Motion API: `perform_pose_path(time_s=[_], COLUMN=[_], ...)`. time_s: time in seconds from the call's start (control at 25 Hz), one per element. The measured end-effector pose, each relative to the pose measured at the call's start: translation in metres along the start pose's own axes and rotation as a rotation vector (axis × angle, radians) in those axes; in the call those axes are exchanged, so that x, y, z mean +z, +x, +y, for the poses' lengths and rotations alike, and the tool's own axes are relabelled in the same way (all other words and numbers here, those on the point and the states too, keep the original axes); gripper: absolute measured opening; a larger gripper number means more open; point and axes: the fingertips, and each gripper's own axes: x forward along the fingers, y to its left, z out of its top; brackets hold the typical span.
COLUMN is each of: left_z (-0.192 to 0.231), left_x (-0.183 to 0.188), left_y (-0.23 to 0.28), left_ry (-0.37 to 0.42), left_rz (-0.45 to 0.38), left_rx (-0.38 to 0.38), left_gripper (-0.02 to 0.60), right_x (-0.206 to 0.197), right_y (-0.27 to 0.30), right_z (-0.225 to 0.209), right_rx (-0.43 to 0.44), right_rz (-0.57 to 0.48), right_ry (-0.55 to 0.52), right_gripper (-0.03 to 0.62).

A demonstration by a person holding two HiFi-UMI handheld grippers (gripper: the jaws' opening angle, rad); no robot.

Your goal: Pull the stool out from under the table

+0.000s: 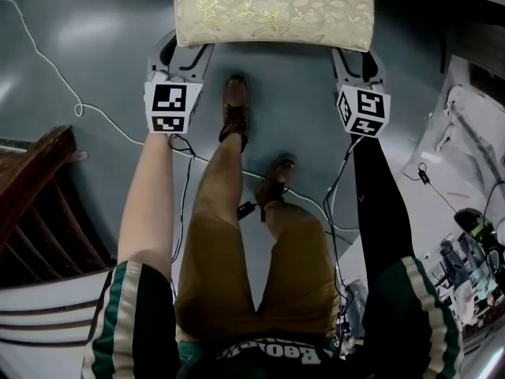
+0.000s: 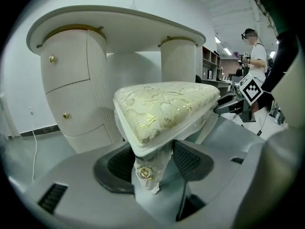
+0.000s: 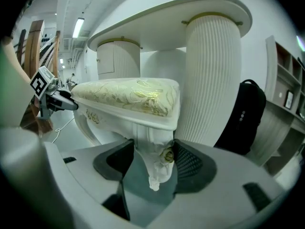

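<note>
Left tool (image 2: 151,163) and right tool (image 3: 155,162) each clamp a front corner leg of the stool (image 1: 272,10). Stool stands on floor (image 1: 95,46), just in front of table (image 2: 119,25).

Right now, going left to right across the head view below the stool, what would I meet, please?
Wooden furniture → left gripper → left shoe → right shoe → right gripper → white clutter. Both grippers hold the stool.
</note>
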Motion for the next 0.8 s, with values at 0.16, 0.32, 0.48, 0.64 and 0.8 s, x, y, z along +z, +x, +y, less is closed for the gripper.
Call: perform_pose_path(time_s=[0.16,0.32,0.48,0.64,0.8], left_z=[-0.008,-0.007,-0.036,-0.061,-0.07], left_x=[-0.006,-0.007,-0.036,-0.069,-0.088], left_y=[-0.01,-0.011,-0.054,-0.1,-0.132], left_ry=[-0.016,-0.024,-0.03,-0.061,-0.077], left_rz=[0.028,0.054,0.094,0.142,0.201], left_rx=[0.0,0.002,0.005,0.017,0.015], left_gripper=[0.273,0.272,0.272,0.272,0.273], right_x=[-0.007,-0.005,-0.042,-0.072,-0.088], right_y=[-0.011,-0.013,-0.061,-0.103,-0.133], right_z=[0.004,0.005,0.029,0.056,0.081], right_rx=[0.007,0.011,0.013,0.023,0.041], right_rz=[0.019,0.038,0.057,0.087,0.135], right_ry=[0.008,0.017,0.035,0.036,0.067], right_gripper=[0.273,0.272,0.272,0.272,0.272])
